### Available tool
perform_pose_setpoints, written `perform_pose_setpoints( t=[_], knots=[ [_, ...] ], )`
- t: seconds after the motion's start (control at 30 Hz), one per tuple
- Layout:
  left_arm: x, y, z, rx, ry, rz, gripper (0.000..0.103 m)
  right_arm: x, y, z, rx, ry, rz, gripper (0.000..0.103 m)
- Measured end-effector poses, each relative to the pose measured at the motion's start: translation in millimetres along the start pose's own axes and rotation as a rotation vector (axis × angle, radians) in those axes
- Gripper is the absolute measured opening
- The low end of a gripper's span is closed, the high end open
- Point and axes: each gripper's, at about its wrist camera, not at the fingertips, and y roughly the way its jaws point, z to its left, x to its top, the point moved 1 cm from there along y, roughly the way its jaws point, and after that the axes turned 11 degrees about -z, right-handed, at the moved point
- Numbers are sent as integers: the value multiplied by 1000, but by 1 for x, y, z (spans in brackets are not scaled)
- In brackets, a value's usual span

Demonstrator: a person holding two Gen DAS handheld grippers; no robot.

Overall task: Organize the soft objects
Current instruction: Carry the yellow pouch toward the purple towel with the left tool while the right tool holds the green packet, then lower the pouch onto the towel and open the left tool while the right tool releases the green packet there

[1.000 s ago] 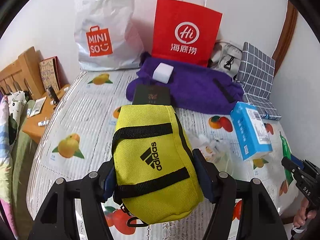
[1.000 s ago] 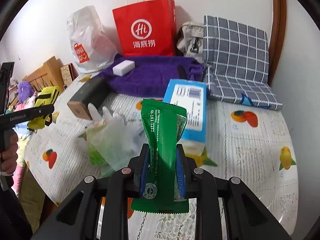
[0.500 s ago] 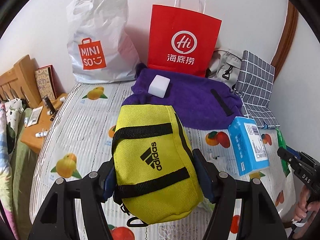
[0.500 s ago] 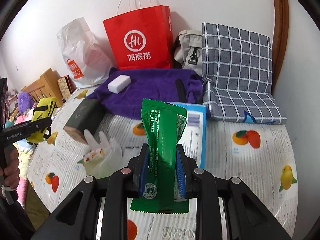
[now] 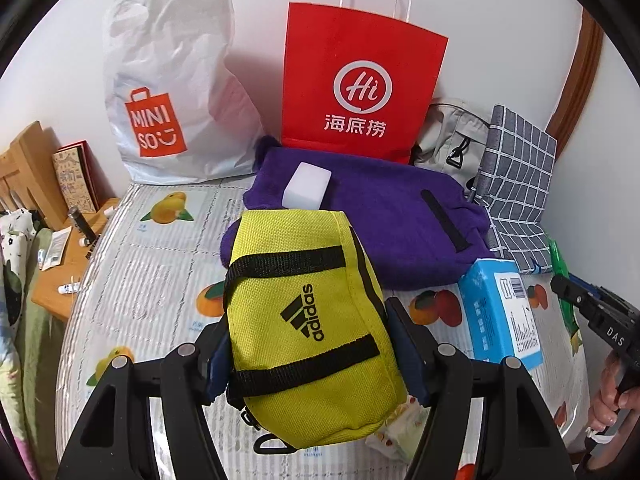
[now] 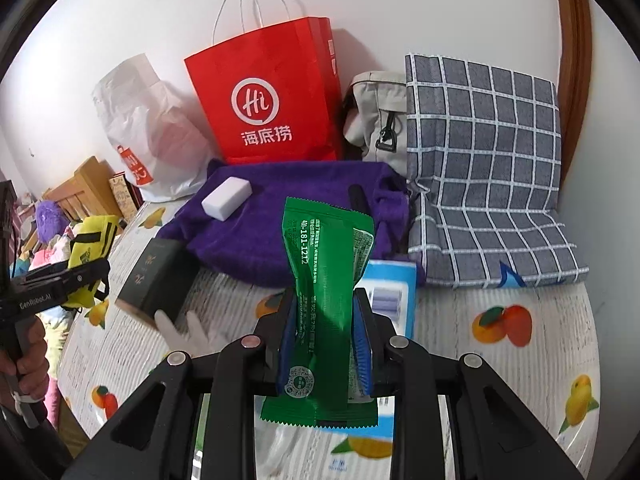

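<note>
Both loads are being carried forward now: over the last second the red paper bag (image 5: 360,80) and the white Miniso bag (image 5: 168,92) have grown larger in both wrist views, so the grippers have been brought closer to the wall end of the bed. The yellow Adidas pouch (image 5: 308,320) is kept clamped in the left gripper (image 5: 308,344), its jaws pressed into the fabric on both sides, held above the fruit-print mattress cover (image 5: 160,248) and just short of the purple towel (image 5: 384,216). The green snack packet (image 6: 326,300) is pinched upright in the right gripper (image 6: 326,344), above the blue tissue box (image 6: 390,300). Neither item has been set down yet; judging by the approach, a drop-off among the bags or on the towel is being lined up.
</note>
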Motion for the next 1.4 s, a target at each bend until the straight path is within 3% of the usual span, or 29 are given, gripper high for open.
perform_pose_setpoints(
  t=[0.3,0.83,1.2,1.4],
  knots=[
    [22,31,3,7,-7,16,66,30,29,3,-11,-45,-14,27],
    [71,90,-1,-45,-58,54,66,87,96,13,34,-68,-33,27],
    [83,142,-7,-52,-81,100,66,85,140,9,109,-20,16,27],
    [71,173,-4,-68,-114,142,66,72,171,3,62,-53,101,27]
  ],
)
